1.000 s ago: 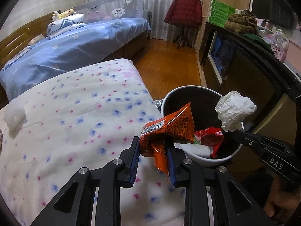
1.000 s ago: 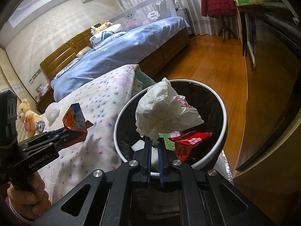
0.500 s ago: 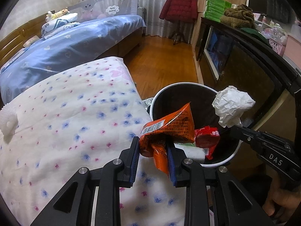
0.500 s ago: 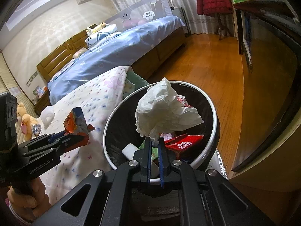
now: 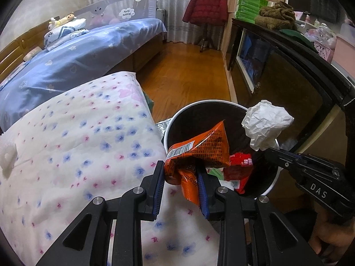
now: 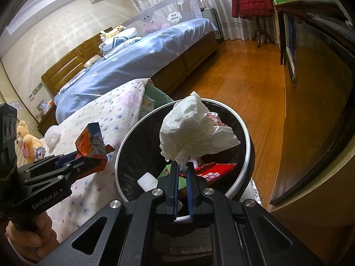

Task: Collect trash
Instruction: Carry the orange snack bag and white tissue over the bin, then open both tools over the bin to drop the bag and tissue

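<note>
My left gripper (image 5: 180, 171) is shut on an orange snack wrapper (image 5: 199, 148), held at the near left rim of the round black trash bin (image 5: 177, 119). In the right wrist view that same wrapper (image 6: 92, 144) hangs just left of the bin's white rim (image 6: 119, 153). My right gripper (image 6: 182, 165) is shut on a crumpled white paper ball (image 6: 193, 130), which hovers over the bin's mouth. From the left wrist view the paper ball (image 5: 266, 126) shows above the bin's right side. Red wrappers (image 6: 213, 170) and a white block (image 6: 147, 180) lie inside the bin.
A floral quilt (image 5: 77, 144) covers the bed on the left, with a white lump (image 5: 7, 155) on it. A blue bed (image 5: 77, 51) lies beyond. A dark cabinet (image 5: 288, 77) stands right of the bin, and wooden floor (image 5: 188, 71) stretches behind it.
My left gripper has shifted with the orange wrapper toward the bin, so the wrapper now overlaps the bin's near rim. The right gripper and its paper ball have stayed put.
</note>
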The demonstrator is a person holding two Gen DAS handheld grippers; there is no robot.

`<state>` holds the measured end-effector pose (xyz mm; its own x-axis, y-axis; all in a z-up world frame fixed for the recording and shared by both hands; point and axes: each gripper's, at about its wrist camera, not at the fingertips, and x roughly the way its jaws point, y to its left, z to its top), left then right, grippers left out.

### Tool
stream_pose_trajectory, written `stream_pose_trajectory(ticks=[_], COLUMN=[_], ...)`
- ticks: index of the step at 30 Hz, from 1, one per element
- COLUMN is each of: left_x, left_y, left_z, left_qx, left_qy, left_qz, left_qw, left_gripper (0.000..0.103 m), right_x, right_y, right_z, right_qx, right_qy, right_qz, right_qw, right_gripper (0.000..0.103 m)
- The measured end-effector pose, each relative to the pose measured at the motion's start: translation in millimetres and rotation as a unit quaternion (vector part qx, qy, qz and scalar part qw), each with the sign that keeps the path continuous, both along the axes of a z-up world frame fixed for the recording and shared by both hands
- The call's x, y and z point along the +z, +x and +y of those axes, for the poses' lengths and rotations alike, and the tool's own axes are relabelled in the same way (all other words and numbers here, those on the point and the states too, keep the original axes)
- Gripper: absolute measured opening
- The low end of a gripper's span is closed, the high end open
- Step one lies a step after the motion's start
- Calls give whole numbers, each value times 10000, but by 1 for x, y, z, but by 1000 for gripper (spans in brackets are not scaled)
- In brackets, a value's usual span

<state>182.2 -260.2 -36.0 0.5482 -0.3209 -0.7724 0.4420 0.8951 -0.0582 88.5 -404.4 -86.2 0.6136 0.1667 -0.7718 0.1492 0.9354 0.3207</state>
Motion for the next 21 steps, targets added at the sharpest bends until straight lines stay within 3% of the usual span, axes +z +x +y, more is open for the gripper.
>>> stream_pose_trajectory(ticks=[21], left_x=[-11], left_y=[19], left_z=[-24], left_qx=[-79], left_qy=[148], left_qz=[148], left_qw=[9998], left_gripper=[29], right_x=[-4], right_y=[6], right_z=[-11], right_qx=[-32], right_qy=[-6], right_qz=[91], right_qw=[10000], right_gripper=[6])
